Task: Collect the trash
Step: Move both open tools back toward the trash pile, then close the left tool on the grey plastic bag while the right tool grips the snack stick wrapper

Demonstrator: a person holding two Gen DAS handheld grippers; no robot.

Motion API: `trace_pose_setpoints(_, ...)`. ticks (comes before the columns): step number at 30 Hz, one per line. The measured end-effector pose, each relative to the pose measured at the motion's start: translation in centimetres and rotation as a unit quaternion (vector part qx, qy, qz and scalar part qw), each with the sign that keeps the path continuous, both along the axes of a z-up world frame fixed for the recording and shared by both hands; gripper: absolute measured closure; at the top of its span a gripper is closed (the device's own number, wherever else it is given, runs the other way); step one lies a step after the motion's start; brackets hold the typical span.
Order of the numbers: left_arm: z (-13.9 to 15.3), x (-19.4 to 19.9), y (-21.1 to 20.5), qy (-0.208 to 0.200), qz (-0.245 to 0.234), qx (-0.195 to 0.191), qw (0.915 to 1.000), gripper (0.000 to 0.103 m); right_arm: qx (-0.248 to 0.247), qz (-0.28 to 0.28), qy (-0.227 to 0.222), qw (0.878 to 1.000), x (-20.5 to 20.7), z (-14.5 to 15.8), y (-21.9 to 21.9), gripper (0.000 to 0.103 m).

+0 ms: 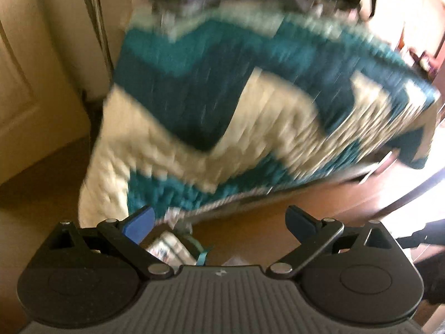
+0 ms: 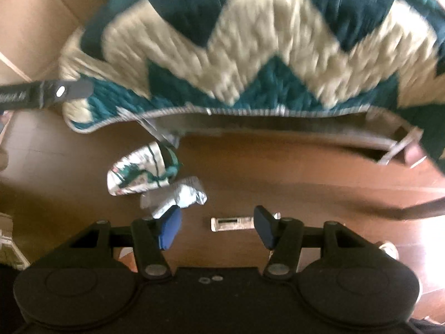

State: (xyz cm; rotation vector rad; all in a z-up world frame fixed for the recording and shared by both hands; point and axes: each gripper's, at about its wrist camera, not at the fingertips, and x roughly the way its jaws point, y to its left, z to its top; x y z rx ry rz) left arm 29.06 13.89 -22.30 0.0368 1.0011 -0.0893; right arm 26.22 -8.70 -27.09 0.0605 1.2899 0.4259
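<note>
Fingers of the left gripper (image 1: 219, 224) are seen spread wide, blue pads facing each other across an empty gap; nothing is held between them. Ahead of and above both fingers a teal-and-cream zigzag quilt (image 1: 222, 97) is draped over the edge of a bed, blurred by motion. Just below the left-hand finger, a crumpled printed wrapper (image 1: 169, 246) is seen lying on the brown wooden floor (image 1: 250, 239), partly hidden by the gripper body. A cream panelled door (image 1: 25, 69) is visible far to the left of the fingers.

Fingers of the right gripper (image 2: 217, 228) are likewise held apart, at a moderate width, with nothing clasped. Between the two pads, and closer to the right-hand one, a small clear flat piece of packaging (image 2: 232, 224) is seen on the floor (image 2: 278, 175); whether the pad touches it cannot be told. Ahead of the left-hand finger a crumpled white-and-green wrapper (image 2: 141, 172) lies on the boards, and a silvery crumpled wrapper (image 2: 178, 197) lies just beside it, reaching down to the tip of that finger. Beyond all three pieces the hem of the quilt (image 2: 250, 41) is seen hanging above the floor. At the far left of the view, well apart from the fingers, a dark bar with a pale spot (image 2: 59, 92) enters the frame; its identity cannot be told.
</note>
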Motion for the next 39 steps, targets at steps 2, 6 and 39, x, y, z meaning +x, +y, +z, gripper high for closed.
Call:
trace_pose_setpoints(2,-3.1,0.4,0.7,0.024,0.002,0.001,0.9997,0.002,-0.003,-0.01,0.022,1.0,0.9,-2.7,0.3,0.045)
trace_pose_setpoints(6,-9.5,0.0,1.3,0.07,-0.001,0.019,0.9974,0.002,-0.012,-0.06,0.077,0.995,2.5,-8.5,0.3,0.045)
trace_pose_setpoints(39,-29.9,-3.4,1.1,0.244,0.044,-0.037,0.9681,0.046,-0.082,-0.327,0.254,0.907,5.6,-27.3,0.5,0.048)
